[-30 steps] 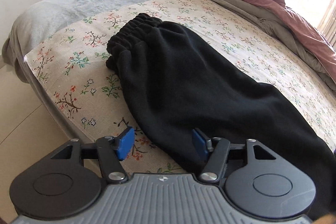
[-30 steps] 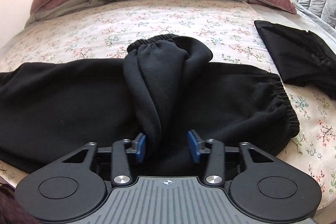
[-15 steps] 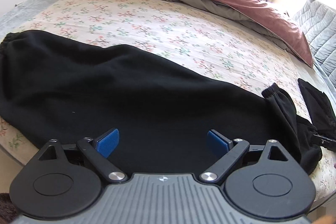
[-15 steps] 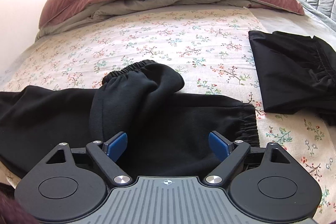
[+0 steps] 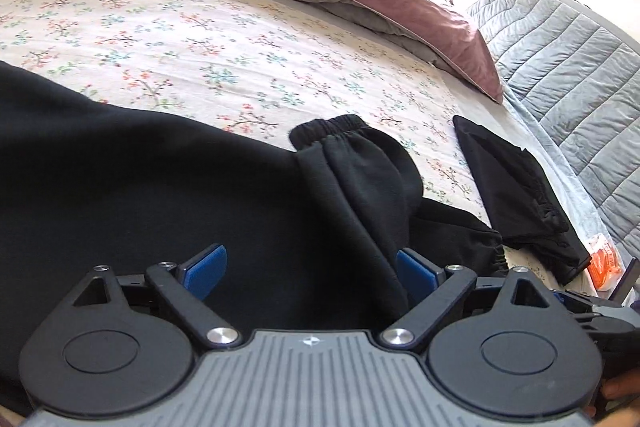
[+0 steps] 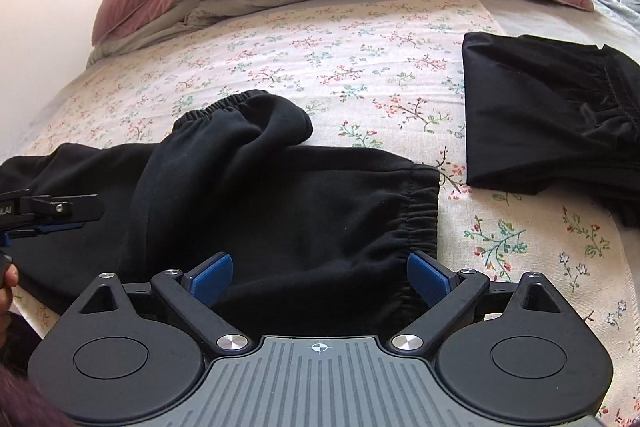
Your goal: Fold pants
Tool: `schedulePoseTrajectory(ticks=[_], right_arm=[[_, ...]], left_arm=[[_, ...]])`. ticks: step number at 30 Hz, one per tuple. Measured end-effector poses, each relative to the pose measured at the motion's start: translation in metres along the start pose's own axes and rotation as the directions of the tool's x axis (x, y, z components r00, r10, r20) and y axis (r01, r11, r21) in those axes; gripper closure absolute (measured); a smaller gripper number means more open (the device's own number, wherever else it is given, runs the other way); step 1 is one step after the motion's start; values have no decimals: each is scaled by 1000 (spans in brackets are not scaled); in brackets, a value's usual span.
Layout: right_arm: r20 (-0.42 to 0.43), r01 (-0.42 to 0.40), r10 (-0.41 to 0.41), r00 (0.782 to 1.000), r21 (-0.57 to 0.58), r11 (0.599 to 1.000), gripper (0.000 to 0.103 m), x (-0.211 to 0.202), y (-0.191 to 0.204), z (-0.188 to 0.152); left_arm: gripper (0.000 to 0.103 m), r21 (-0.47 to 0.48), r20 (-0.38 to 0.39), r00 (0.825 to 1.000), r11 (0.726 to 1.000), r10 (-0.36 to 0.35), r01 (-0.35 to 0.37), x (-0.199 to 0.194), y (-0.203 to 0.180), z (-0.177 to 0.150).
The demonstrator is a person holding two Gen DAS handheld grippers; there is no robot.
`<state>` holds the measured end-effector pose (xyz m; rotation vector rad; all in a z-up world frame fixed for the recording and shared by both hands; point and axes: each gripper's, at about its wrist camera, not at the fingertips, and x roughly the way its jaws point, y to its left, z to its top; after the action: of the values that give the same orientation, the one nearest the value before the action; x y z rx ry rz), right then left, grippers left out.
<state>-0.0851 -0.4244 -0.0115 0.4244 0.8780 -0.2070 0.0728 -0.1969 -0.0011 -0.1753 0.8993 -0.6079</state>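
On the floral bedsheet point(image 6: 360, 67) my black sweatpants point(image 6: 300, 207) lie flat, one cuffed leg point(image 6: 240, 131) flopped back, both my left hand-held gripper point(image 5: 308, 271) and right hand-held gripper point(image 6: 320, 275) released above them, ready to regrasp.

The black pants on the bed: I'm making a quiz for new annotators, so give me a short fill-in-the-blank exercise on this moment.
1. The black pants lie on a sheet printed with a ____ pattern.
2. The right gripper has its jaws ____.
3. The folded dark garment lies to the ____ of the pants in the right wrist view.
4. The left gripper has blue finger pads and holds ____.

Missing words: floral; open; right; nothing
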Motion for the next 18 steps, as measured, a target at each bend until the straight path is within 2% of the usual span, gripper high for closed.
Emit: schedulePoseTrajectory(ticks=[2,5,6,7,8,9,10,11,13,15,18], right_arm=[[4,32,-31,999,-32,999,7,-1,0,-5],[28,91,-89,996,-74,993,8,-8,-2,-12],[33,96,-94,995,-71,993,10,-10,-5,-14],[33,98,-97,995,-60,993,10,-10,-10,-16],[28,95,-93,995,-51,994,22,-9,-13,-18],[9,94,-94,996,-46,995,53,-5,-16,-20],[-32,108,-110,993,-47,993,59,1,-19,-21],[-49,125,-128,991,-50,991,61,4,-21,-23],[-62,108,-110,992,-39,993,65,3,-27,-23],[-87,113,-114,990,-9,994,69,0,-33,-21],[-109,103,-101,989,9,995,69,-3,-39,-21]], left_arm=[[13,28,15,999,999,-36,36,10,-15,1],[25,54,55,997,997,-51,48,16,-26,4],[34,54,68,996,998,-49,45,19,-29,4],[53,56,82,995,997,-52,47,21,-31,5],[66,67,101,993,996,-60,53,22,-33,6],[88,83,117,991,995,-62,52,22,-36,6],[92,100,130,989,993,-70,57,23,-43,7],[92,113,142,985,991,-94,79,20,-46,7],[93,160,168,972,978,-164,137,11,-54,5],[93,269,177,955,945,-236,184,4,-70,0],[93,410,119,939,877,-322,249,0,-90,-11]])
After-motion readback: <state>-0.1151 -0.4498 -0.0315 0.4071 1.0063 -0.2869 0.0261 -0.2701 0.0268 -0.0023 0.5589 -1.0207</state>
